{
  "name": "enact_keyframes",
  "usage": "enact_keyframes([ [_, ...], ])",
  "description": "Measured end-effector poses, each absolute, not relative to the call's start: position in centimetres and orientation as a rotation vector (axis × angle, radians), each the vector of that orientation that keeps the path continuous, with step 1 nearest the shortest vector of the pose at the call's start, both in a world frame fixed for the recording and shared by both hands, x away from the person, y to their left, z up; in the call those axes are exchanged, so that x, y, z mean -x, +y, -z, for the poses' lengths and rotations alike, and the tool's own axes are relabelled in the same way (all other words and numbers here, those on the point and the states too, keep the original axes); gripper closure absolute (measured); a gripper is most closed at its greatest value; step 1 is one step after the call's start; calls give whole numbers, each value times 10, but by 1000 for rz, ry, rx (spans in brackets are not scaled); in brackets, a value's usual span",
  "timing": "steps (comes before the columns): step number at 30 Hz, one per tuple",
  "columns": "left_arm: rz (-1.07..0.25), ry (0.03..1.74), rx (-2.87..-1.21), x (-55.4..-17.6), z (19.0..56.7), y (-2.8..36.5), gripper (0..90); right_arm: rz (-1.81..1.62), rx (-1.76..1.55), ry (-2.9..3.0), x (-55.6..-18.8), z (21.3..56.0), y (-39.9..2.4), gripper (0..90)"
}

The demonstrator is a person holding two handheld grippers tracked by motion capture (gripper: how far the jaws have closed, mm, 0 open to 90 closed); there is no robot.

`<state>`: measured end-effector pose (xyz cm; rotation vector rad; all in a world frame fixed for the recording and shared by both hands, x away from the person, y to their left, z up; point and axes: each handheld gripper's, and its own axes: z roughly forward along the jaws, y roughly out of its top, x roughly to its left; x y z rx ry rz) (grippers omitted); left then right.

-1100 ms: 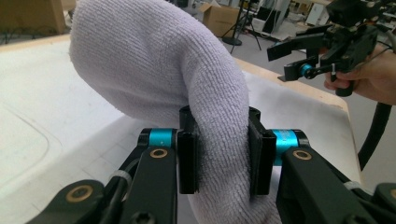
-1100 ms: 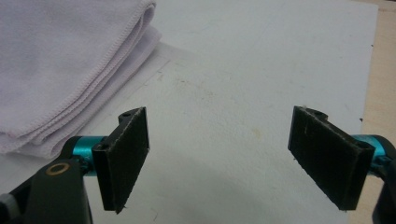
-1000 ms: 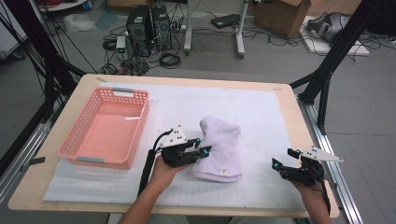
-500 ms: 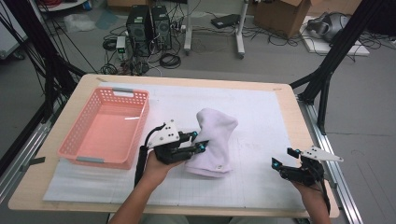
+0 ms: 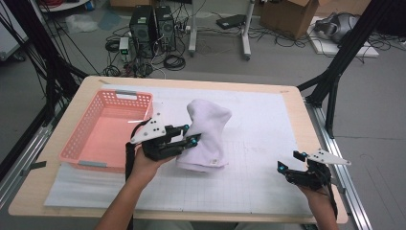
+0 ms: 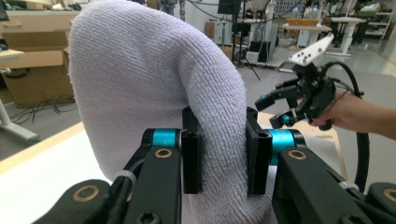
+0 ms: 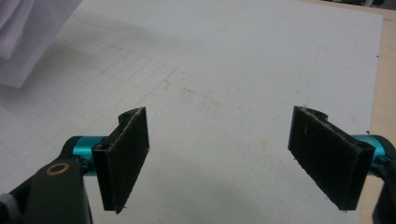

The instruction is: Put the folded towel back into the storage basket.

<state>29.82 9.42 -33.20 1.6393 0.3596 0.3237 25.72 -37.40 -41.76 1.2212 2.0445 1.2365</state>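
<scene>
A white terry towel point(image 5: 207, 128) hangs bunched above the middle of the table, its lower end still touching the white mat point(image 5: 258, 143). My left gripper point(image 5: 190, 135) is shut on a fold of the towel from its left side. In the left gripper view both black pads point(image 6: 192, 154) squeeze the thick cloth point(image 6: 149, 70) at the gripper point(image 6: 224, 154). My right gripper point(image 5: 288, 161) hovers open near the table's front right corner, holding nothing. Its wide-set jaws point(image 7: 219, 154) face bare mat, with the towel's edge point(image 7: 28, 32) at the upper left.
A pink plastic basket point(image 5: 93, 164) stands on the left part of the table, nothing inside it. The right gripper point(image 6: 280, 105) and its hand appear beyond the towel in the left gripper view. Black frame legs and cables stand past the table's edges.
The left gripper has risen and shifted left toward the basket, pulling the towel up from a flat heap into a hanging bunch. The right gripper has stayed still.
</scene>
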Motion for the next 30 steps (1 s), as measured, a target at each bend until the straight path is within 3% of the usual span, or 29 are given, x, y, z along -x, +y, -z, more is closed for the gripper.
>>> enact_keyframes([
  [30, -421, 438, -1571, -307, 291, 231, 731, -1222, -1220, 2042, -258, 416, -367, 196],
])
